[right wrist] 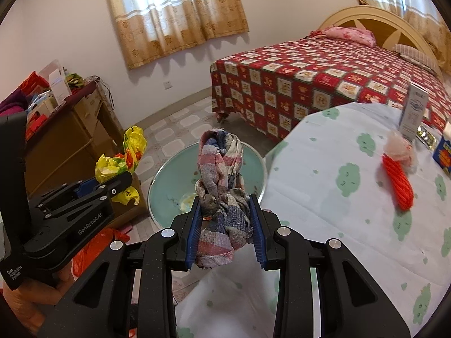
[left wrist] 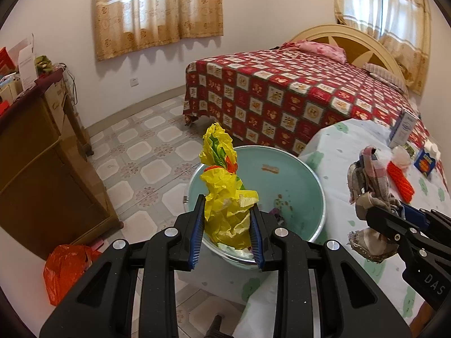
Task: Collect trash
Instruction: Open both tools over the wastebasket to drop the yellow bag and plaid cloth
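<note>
My left gripper (left wrist: 227, 233) is shut on a crumpled yellow plastic bag (left wrist: 224, 194) and holds it upright over the near rim of a round teal basin (left wrist: 298, 186). The bag also shows in the right wrist view (right wrist: 124, 166). My right gripper (right wrist: 225, 225) is shut on a knotted plaid rag (right wrist: 222, 186), red, blue and grey, and holds it at the table's left edge with the basin (right wrist: 169, 180) behind it. The rag also shows in the left wrist view (left wrist: 369, 186). A little debris lies in the basin.
The table (right wrist: 338, 197) has a white cloth with green prints. On it lie an orange-red mesh roll (right wrist: 398, 183), a white carton (right wrist: 413, 112) and a blue box (right wrist: 444, 152). A wooden cabinet (left wrist: 36, 163) stands left, an orange bag (left wrist: 64, 270) on the floor, a bed (left wrist: 296, 93) behind.
</note>
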`<control>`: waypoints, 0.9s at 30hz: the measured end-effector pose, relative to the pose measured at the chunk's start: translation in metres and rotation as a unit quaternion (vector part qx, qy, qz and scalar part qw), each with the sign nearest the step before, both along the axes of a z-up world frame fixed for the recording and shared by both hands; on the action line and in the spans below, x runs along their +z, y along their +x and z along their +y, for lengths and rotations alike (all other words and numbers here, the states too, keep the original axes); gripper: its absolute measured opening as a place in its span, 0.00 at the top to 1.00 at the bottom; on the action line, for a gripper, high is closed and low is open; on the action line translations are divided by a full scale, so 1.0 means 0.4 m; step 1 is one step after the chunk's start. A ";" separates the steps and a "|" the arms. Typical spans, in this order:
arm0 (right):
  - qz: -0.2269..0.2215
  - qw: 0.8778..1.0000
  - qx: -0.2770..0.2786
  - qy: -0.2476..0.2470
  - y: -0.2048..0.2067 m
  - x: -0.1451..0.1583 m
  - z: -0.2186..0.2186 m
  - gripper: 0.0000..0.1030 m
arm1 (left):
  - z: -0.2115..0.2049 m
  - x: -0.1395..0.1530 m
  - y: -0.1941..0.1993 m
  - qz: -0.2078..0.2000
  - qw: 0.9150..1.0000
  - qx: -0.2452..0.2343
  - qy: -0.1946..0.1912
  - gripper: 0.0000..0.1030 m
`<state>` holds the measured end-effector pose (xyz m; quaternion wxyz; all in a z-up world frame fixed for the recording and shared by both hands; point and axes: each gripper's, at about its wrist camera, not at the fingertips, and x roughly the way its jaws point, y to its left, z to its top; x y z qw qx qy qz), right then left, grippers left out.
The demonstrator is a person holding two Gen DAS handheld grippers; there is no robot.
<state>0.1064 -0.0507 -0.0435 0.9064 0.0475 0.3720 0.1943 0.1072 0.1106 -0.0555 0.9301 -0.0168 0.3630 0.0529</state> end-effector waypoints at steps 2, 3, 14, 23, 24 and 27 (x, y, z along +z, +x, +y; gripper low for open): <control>0.000 1.000 0.003 0.002 0.009 0.001 0.010 0.68 | 0.012 -0.002 0.006 0.001 1.000 0.005 -0.001 0.72; 0.001 1.000 0.004 0.002 0.013 0.001 0.014 0.68 | 0.016 -0.003 0.009 0.002 1.000 0.007 -0.001 0.72; 0.005 1.000 0.011 0.004 0.065 -0.007 0.051 0.68 | 0.037 -0.022 0.058 0.010 1.000 0.019 -0.003 0.72; 0.010 1.000 0.003 0.008 0.120 -0.021 0.065 0.68 | 0.045 -0.039 0.104 0.020 0.999 0.026 0.000 0.72; 0.011 1.000 0.002 0.007 0.129 -0.025 0.070 0.68 | 0.045 -0.043 0.113 0.022 0.999 0.027 0.000 0.72; 0.014 1.000 0.001 0.005 0.146 -0.034 0.078 0.68 | 0.042 -0.052 0.132 0.026 0.999 0.027 -0.001 0.72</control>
